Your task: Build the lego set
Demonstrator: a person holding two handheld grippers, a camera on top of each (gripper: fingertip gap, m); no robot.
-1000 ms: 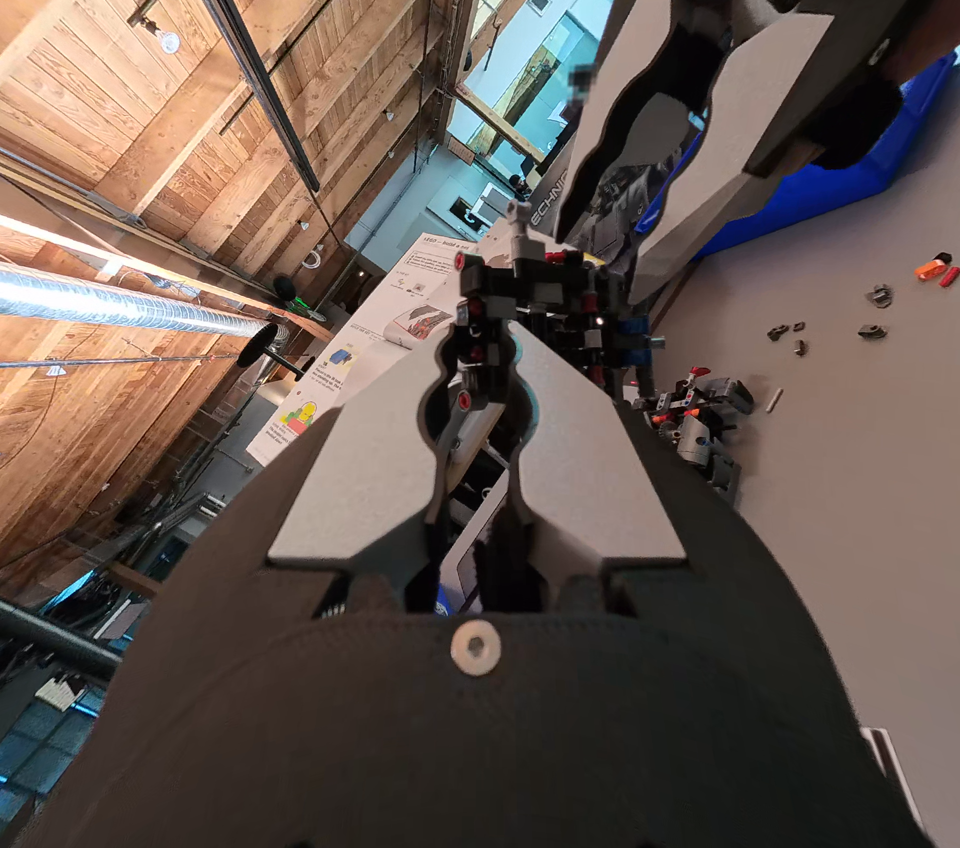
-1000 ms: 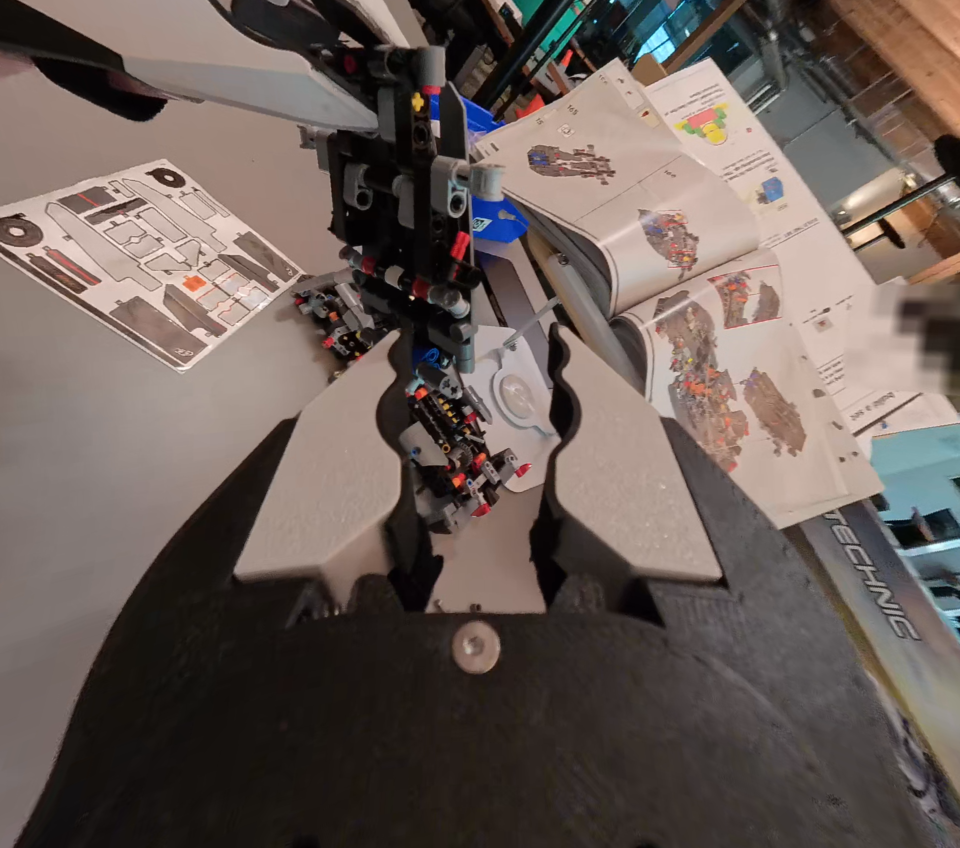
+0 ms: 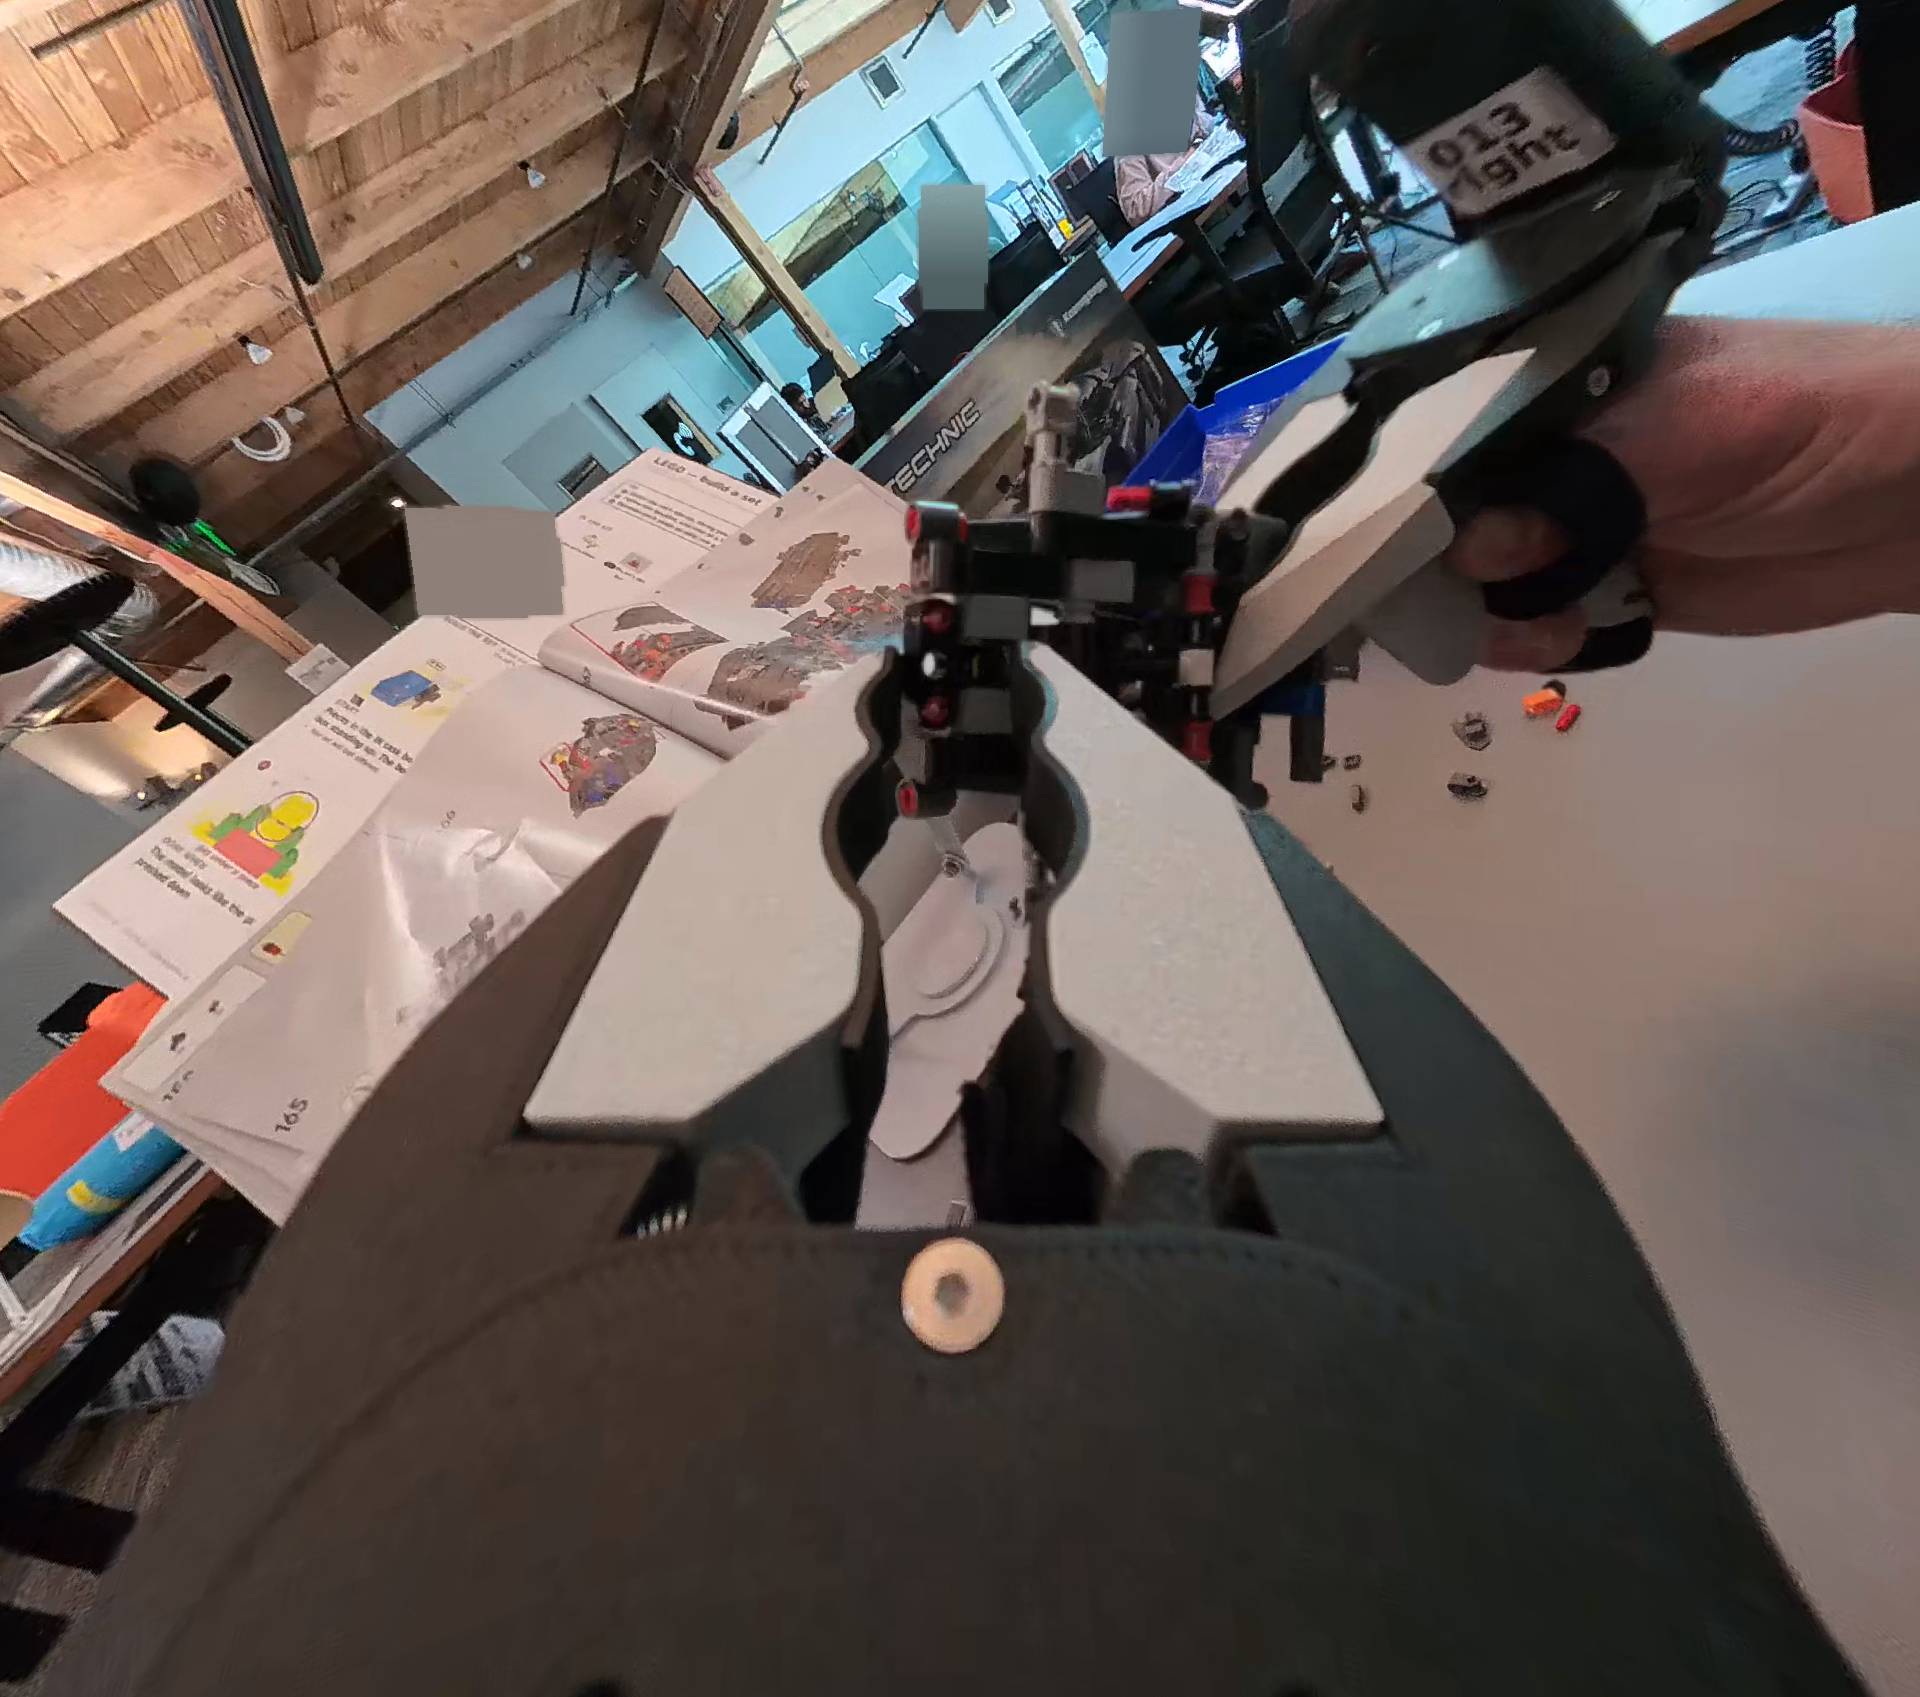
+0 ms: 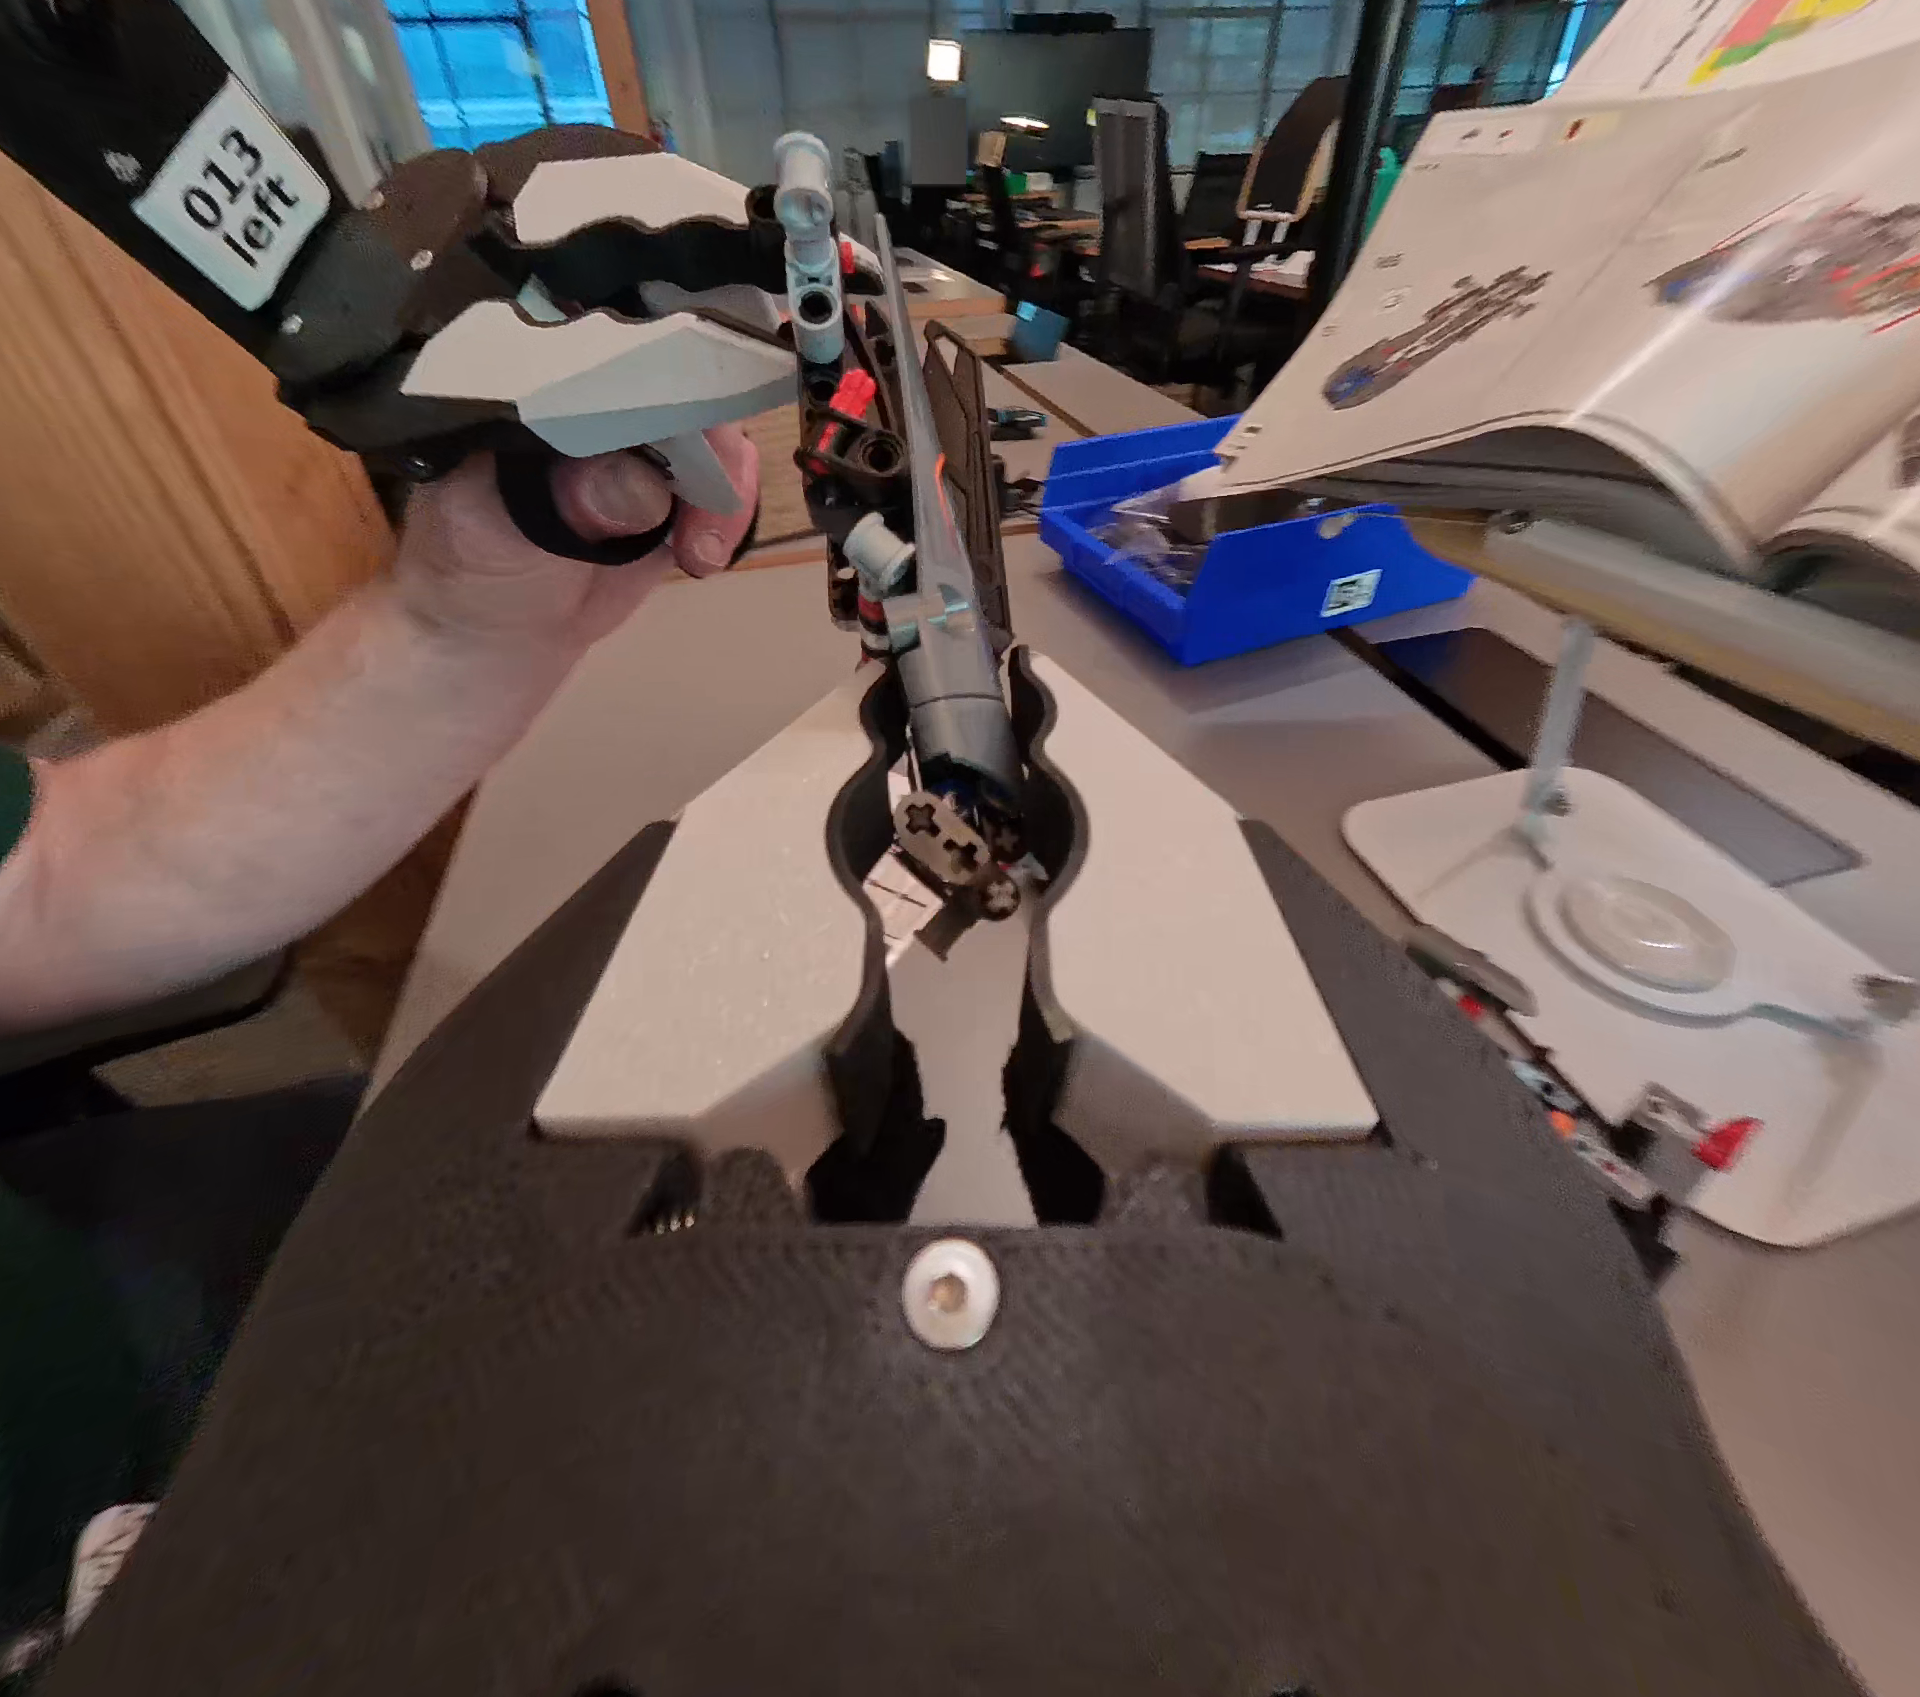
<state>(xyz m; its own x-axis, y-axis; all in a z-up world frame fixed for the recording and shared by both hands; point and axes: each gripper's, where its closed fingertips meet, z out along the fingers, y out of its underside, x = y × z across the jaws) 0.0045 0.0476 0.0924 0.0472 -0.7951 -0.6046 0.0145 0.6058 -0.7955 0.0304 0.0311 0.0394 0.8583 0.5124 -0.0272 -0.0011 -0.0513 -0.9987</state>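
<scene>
Left gripper [image 3: 961, 691]: held level over the table, fingers clamped on one end of the lego assembly [image 3: 1049, 598]; the person's hand [image 4: 582, 546] wraps the grip from below.
Right gripper [image 4: 951, 712]: meets it from the other side, fingers pinched on the dark grey lower end of the same build; the other hand [image 3: 1756, 494] squeezes its trigger.
Lego assembly: up in the air between both tools, clear of the table [image 3: 1662, 972]; black beams, red pins, pale grey connector sticking up, knobbly and angular.
Gripper fingers [image 3: 727, 920]: pale, grainy, wavy inner edges on black bodies.
Room: loose small pieces [image 3: 1470, 754] scattered on the smooth grey tabletop, well apart from the build; blue bin [image 4: 1236, 551] and the open instruction booklet [image 4: 1621, 317] on its white stand [image 4: 1558, 899] crowd one side.
</scene>
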